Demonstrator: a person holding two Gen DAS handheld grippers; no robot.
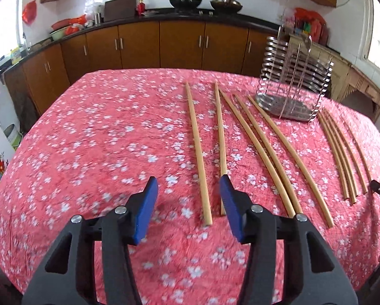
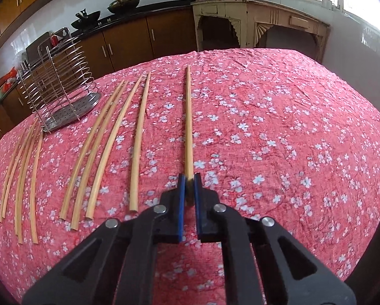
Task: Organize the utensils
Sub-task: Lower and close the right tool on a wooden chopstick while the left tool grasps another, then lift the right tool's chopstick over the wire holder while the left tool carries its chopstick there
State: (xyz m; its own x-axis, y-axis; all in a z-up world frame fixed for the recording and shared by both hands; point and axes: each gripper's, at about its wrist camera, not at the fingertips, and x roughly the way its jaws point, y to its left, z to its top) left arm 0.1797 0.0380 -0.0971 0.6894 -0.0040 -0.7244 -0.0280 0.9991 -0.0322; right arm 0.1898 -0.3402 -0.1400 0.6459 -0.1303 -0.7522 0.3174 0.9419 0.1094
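Several wooden chopsticks lie on the pink flowered tablecloth (image 1: 101,139). In the left wrist view my left gripper (image 1: 188,185) is open, its blue pads on either side of the near end of one chopstick (image 1: 197,150), with another chopstick (image 1: 220,137) by the right pad. In the right wrist view my right gripper (image 2: 189,181) is shut on the near end of a single chopstick (image 2: 188,122) that points away along the cloth. A wire and steel utensil holder (image 1: 294,78) stands at the back; it also shows in the right wrist view (image 2: 60,94).
Groups of chopsticks lie side by side near the holder (image 1: 268,152) (image 2: 106,147) (image 2: 22,178). Brown kitchen cabinets (image 1: 139,43) and a dark counter with woks run behind the table. A cream side table (image 2: 253,23) stands by the window.
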